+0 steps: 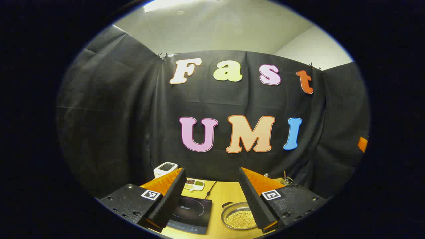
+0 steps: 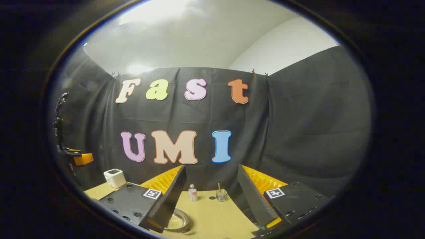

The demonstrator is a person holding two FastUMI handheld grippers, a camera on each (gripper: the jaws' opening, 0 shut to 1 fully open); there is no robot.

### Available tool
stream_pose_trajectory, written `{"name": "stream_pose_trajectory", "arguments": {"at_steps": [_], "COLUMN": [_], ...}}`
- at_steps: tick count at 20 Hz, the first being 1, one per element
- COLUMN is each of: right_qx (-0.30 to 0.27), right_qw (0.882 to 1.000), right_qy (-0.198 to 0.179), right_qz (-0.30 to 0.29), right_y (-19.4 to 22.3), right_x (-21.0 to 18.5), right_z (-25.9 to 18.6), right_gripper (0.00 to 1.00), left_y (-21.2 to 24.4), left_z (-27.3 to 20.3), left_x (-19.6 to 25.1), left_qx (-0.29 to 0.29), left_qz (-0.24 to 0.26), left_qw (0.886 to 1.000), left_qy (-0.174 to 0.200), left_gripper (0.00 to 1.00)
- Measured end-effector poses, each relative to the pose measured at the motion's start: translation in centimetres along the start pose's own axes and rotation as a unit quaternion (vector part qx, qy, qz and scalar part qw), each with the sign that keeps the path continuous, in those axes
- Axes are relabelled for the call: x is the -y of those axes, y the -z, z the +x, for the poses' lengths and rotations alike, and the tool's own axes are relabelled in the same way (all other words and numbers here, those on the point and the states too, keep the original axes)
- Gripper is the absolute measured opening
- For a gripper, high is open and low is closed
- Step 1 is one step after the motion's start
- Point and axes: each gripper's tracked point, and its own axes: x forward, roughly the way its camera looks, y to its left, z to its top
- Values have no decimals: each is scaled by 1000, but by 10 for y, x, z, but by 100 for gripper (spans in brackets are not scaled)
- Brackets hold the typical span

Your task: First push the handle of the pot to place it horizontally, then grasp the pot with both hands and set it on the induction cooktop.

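Both tools, left [image 1: 212, 196] and right [image 2: 211, 196], are held wide open above the desk [image 2: 212, 215], nothing gripped. The pot [image 1: 239, 216] sits at the cooktop's [image 1: 191, 212] 3 o'clock. Its handle [image 1: 226, 204], around 10 o'clock, should probably be nudged gently first.

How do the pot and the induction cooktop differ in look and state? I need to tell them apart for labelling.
The pot is round, shiny metal and filled with small yellowish grains; the induction cooktop is flat, dark, squarish and bare on top. The pot stands right of the cooktop, not on it. Both rest on the wooden table.
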Motion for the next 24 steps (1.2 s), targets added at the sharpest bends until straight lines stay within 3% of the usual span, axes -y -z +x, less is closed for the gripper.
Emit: {"name": "stream_pose_trajectory", "arguments": {"at_steps": [5, 6, 10, 12, 13, 14, 15, 17, 23, 24], "right_qx": [-10, -11, -15, -18, -20, -22, -24, -26, -39, -41], "right_qw": [1000, 1000, 1000, 1000, 1000, 1000, 1000, 999, 999, 999], "right_qy": [-9, -11, -15, -16, -16, -15, -14, -15, -16, -16], "right_qz": [6, 6, 10, 8, 4, -1, -5, -11, -14, -13], "right_y": [5, 4, 7, 8, 10, 11, 13, 14, 23, 24], "right_x": [-7, -8, -10, -9, -8, -8, -7, -9, -14, -15], "right_z": [0, 1, 4, 3, 2, 2, 1, 1, 0, 0], "right_gripper": [95, 95, 95, 98, 100, 95, 100, 94, 95, 95], "left_y": [-2, 0, 3, 5, 7, 10, 13, 20, 37, 42], "left_z": [-2, -3, -6, -8, -8, -9, -8, -9, -10, -10], "left_x": [-11, -13, -18, -19, -19, -17, -16, -16, -19, -21], "left_qx": [8, 6, 2, -1, -3, -6, -12, -24, -51, -56], "left_qz": [14, 15, 16, 16, 15, 13, 10, 5, -19, -23], "left_qw": [1000, 1000, 1000, 1000, 1000, 1000, 1000, 1000, 998, 998], "left_qy": [-10, -13, -23, -26, -26, -24, -21, -18, -17, -17], "left_gripper": [95, 92, 95, 92, 92, 92, 92, 95, 92, 95]}}
